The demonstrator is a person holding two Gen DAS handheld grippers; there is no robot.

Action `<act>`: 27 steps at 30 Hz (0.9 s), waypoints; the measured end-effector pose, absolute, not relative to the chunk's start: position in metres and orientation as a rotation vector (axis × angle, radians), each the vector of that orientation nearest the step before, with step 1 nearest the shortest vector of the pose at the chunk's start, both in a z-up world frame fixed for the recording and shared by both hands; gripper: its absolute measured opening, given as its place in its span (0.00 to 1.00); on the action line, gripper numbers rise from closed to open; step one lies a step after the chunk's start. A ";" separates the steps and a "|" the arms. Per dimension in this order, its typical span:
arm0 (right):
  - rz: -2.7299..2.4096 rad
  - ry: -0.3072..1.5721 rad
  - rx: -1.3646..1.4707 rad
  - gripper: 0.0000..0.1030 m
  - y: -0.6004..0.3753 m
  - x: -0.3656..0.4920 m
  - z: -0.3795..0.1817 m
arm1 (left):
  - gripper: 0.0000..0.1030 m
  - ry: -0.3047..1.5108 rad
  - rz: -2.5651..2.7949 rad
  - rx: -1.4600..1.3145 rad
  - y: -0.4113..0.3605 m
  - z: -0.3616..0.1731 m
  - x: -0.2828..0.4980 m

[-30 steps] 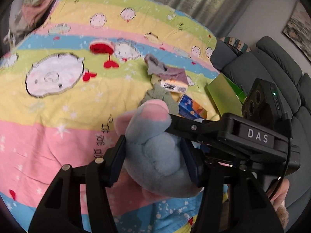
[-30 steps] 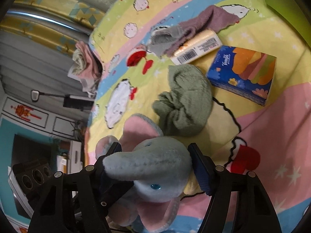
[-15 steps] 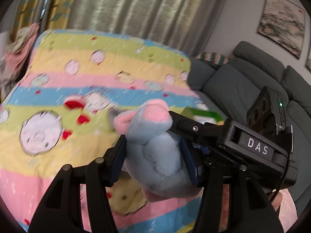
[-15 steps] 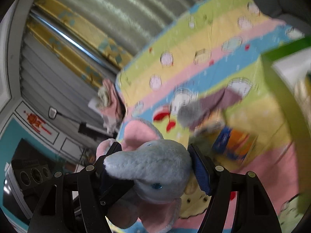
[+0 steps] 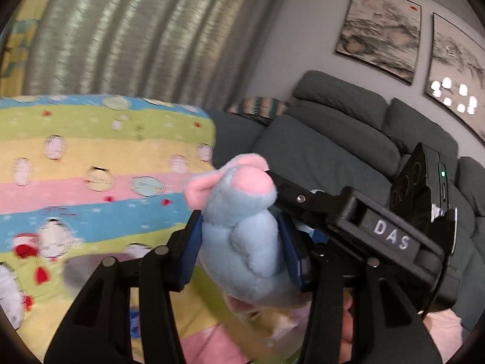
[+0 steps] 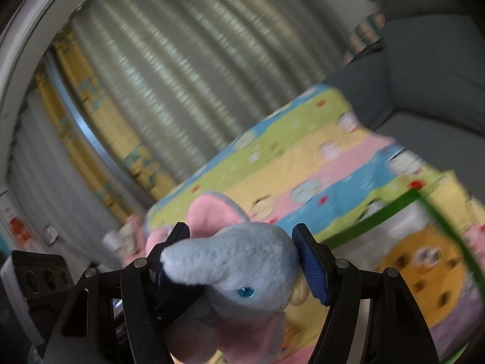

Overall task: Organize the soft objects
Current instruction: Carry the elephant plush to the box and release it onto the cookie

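Note:
A blue and pink plush elephant (image 5: pixel 242 242) is held between both grippers, lifted above the striped blanket (image 5: pixel 91 157). My left gripper (image 5: pixel 239 251) is shut on its body. My right gripper (image 6: pixel 242 261) is shut on its head (image 6: pixel 239 270), with the trunk pointing left and a pink ear (image 6: pixel 209 212) behind. The right gripper's black body (image 5: pixel 388 239) shows in the left wrist view, just right of the toy.
A green-rimmed box (image 6: pixel 424 242) with a yellow plush inside sits on the blanket at right. A grey sofa (image 5: pixel 333 139) stands beyond the blanket. Curtains (image 5: pixel 136 36) hang behind. A grey sock (image 5: pixel 81 270) lies low left, blurred.
Both grippers have lifted the elephant up and tilted upward. The socks, tissue pack and blanket dropped low in view, and the sofa, curtains and green box came into sight.

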State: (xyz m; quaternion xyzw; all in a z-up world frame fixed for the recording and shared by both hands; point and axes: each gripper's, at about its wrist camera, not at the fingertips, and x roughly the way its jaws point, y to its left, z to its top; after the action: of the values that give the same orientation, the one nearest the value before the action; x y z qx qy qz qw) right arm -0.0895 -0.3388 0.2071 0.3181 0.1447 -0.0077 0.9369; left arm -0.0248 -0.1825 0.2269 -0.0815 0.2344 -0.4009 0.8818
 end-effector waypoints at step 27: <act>-0.248 0.523 0.918 0.70 -0.451 -0.038 0.077 | 0.42 0.840 -0.897 -0.105 -0.325 0.128 0.052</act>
State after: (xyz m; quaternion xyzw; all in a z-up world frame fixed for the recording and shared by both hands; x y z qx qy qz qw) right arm -0.0380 -0.4508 0.0773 0.4368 0.2488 -0.1182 0.8563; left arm 0.0524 -0.3246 0.1276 -0.0491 0.3941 -0.4206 0.8157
